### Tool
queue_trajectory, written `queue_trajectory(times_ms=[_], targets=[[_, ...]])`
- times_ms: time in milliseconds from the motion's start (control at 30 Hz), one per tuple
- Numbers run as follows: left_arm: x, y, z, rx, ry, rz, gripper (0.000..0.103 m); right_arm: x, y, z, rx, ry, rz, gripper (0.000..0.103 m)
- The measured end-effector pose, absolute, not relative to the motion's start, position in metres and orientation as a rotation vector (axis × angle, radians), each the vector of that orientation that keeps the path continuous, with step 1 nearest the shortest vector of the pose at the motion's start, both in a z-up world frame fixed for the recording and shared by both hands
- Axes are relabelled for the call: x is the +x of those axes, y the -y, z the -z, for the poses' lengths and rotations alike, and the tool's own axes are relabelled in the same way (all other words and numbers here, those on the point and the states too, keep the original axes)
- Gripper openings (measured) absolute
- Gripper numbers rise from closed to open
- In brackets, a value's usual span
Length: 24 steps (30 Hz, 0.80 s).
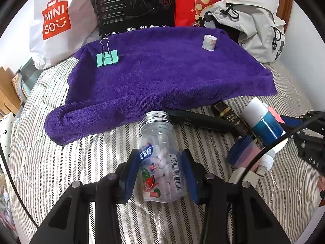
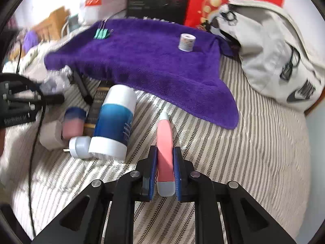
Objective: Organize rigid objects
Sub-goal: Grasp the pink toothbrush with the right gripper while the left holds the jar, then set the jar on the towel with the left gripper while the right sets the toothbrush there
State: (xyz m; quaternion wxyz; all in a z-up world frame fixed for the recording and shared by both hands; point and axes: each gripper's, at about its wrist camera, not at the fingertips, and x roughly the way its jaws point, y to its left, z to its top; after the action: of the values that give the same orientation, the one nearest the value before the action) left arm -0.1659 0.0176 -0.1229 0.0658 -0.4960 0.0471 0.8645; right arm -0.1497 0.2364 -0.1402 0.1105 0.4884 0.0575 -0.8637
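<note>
My left gripper (image 1: 161,171) is shut on a clear candy jar (image 1: 159,156) with white pieces inside, its silver threaded neck pointing toward the purple towel (image 1: 162,75). My right gripper (image 2: 165,167) is shut on a pink tube (image 2: 165,142) with a white cap, held over the striped bedding. On the towel stand a green binder clip (image 1: 106,58) at the left and a small white roll (image 1: 209,42) at the back right. Both also show in the right wrist view: the binder clip (image 2: 101,33) and the white roll (image 2: 186,42).
A blue and white bottle (image 2: 114,122), a small pink pot with a blue lid (image 2: 73,122), a white plug (image 2: 78,147), a black pen (image 2: 81,87) and a dark box (image 1: 233,118) lie beside the towel. A grey backpack (image 2: 270,50), boxes and a white shopping bag (image 1: 59,18) line the back.
</note>
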Motion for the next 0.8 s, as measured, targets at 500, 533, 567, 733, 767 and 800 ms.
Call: queue_trajectory(times_ms=[500, 533, 567, 733, 767, 800], targets=[[-0.151, 0.023, 0.090, -1.439, -0.012, -2.632, 0.040, -0.129, -0.244, 0.123, 1.444, -0.053, 2.504, 0.016], [-0.151, 0.025, 0.087, -1.431, 0.002, -2.632, 0.040, -0.129, -0.243, 0.123, 1.441, -0.051, 2.505, 0.016], [-0.151, 0.027, 0.085, -1.424, 0.010, -2.636, 0.040, -0.129, -0.242, 0.122, 1.435, -0.042, 2.504, 0.016], [-0.154, 0.036, 0.077, -1.407, 0.016, -2.649, 0.040, -0.133, -0.238, 0.111, 1.400, -0.022, 2.519, 0.016], [-0.155, 0.037, 0.076, -1.404, 0.019, -2.650, 0.040, -0.135, -0.237, 0.109, 1.397, -0.021, 2.517, 0.016], [-0.157, 0.038, 0.075, -1.403, 0.023, -2.654, 0.040, -0.137, -0.236, 0.106, 1.394, -0.024, 2.514, 0.016]])
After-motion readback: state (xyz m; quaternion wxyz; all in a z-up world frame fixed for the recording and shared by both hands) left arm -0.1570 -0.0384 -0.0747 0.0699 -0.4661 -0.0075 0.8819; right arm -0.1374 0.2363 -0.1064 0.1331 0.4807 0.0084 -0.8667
